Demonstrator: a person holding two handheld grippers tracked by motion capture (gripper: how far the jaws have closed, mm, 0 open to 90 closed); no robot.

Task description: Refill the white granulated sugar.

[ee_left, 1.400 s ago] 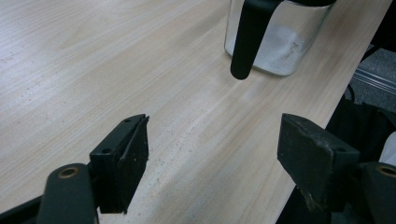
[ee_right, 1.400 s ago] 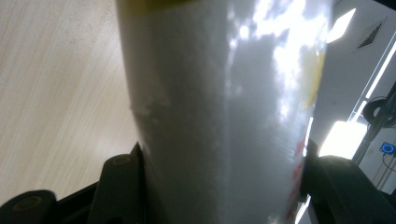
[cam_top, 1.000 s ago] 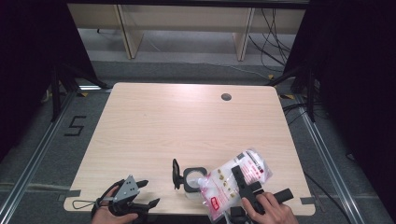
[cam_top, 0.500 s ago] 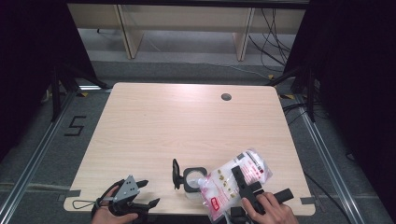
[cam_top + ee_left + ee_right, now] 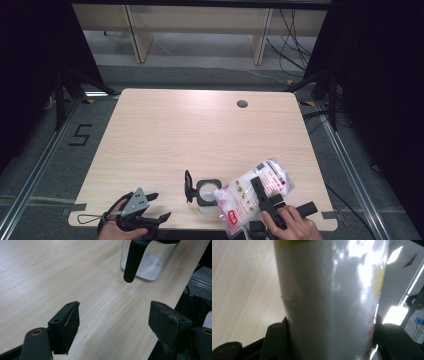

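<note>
One bag [image 5: 250, 192], one glass jar [image 5: 206, 192], two claws.

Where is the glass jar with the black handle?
In the high view, the glass jar stands near the table's front edge, between the grippers, right beside the plastic bag.

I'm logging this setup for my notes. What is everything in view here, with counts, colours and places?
Table: one, light wood, centre, with a dark round hole near its far right.
Glass jar: one, clear with black rim and black handle, near table edge, some white powder in the bottom.
Plastic bag: one, clear with white contents and red print, tilted over the jar.
Shelving: beige, beyond the table.
Left gripper: black, jaws open, near left edge.
Right gripper: black, jaws clamped on the bag.
</note>
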